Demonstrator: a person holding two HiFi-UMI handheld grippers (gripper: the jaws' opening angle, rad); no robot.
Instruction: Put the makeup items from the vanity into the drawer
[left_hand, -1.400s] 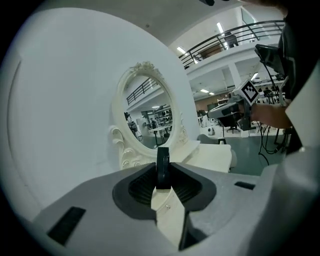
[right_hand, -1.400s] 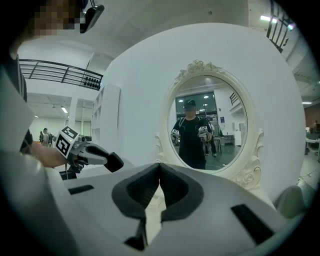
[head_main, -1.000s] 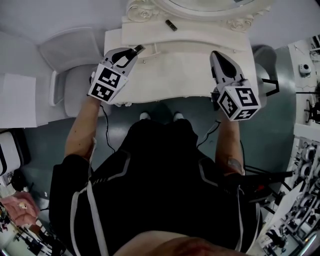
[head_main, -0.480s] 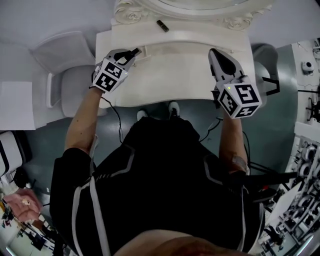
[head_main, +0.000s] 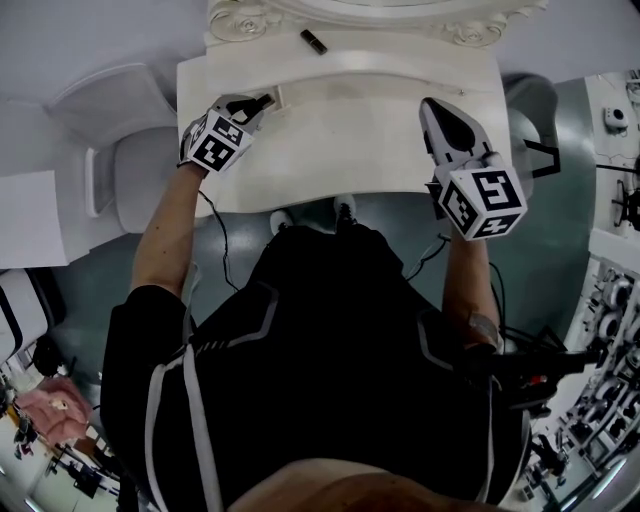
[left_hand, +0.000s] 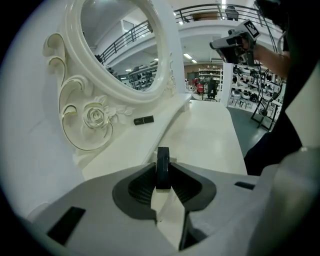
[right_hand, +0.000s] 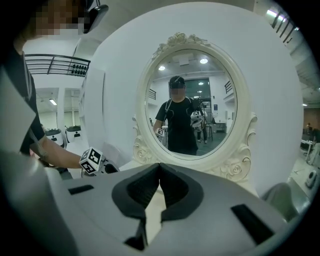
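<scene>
My left gripper (head_main: 262, 102) hangs low over the back left of the white vanity top (head_main: 340, 140). It is shut on a slim black makeup stick (left_hand: 163, 167) that stands upright between the pads. A second small black makeup item (head_main: 313, 41) lies on the raised shelf below the mirror, and the left gripper view shows this item (left_hand: 144, 120) ahead and to the left of the jaws. My right gripper (head_main: 432, 105) hovers over the right side of the vanity. Its jaw tips (right_hand: 159, 167) meet with nothing between them. No open drawer shows in any view.
An oval mirror (right_hand: 192, 100) in a carved white frame (left_hand: 90, 117) rises at the back of the vanity. A grey-white chair (head_main: 115, 150) stands to the left of the vanity. Racks of equipment (head_main: 615, 300) line the right edge.
My left gripper has sunk lower toward the vanity top, still gripping the black stick. The right gripper has hardly moved. The head view has shifted so the vanity sits further left.
</scene>
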